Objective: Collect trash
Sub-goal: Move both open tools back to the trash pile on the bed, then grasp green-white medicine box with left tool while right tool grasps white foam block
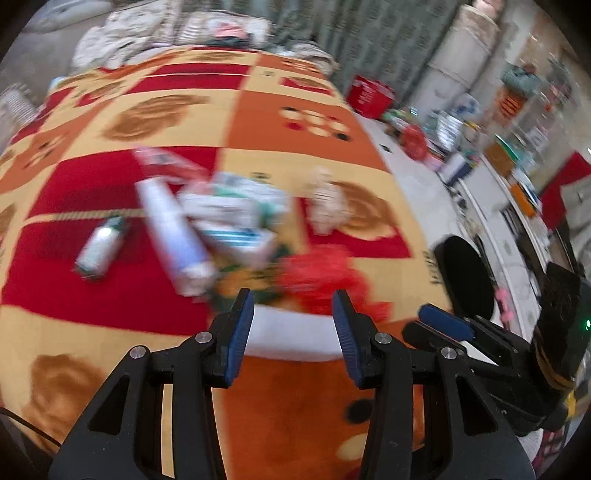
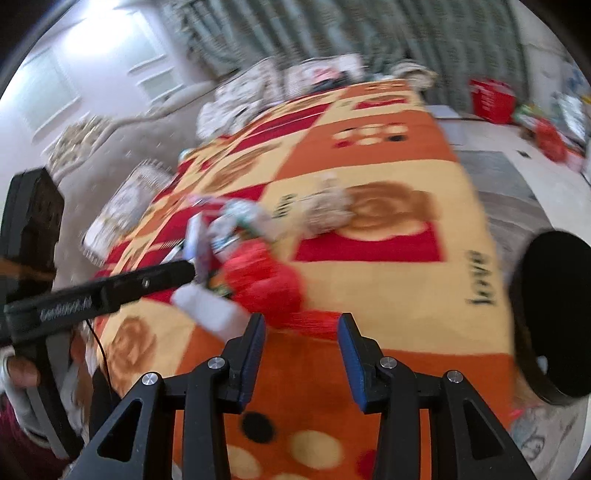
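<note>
Plush checked rug [image 1: 295, 122], crinkled red bag [image 1: 317, 273], white tube [image 1: 173, 229]

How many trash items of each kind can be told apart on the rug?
Small bottle: 1
Long white tube: 1
Red plastic bag: 1
Crumpled paper: 1
Red-and-white packet: 1
Blurred carton heap: 1
Unclear white item: 1
Total: 7

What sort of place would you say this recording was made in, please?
Most likely a lived-in home sitting room: a large patterned carpet covers the floor, cushions lie along the far wall before long curtains, and cluttered shelves line one side.
</note>
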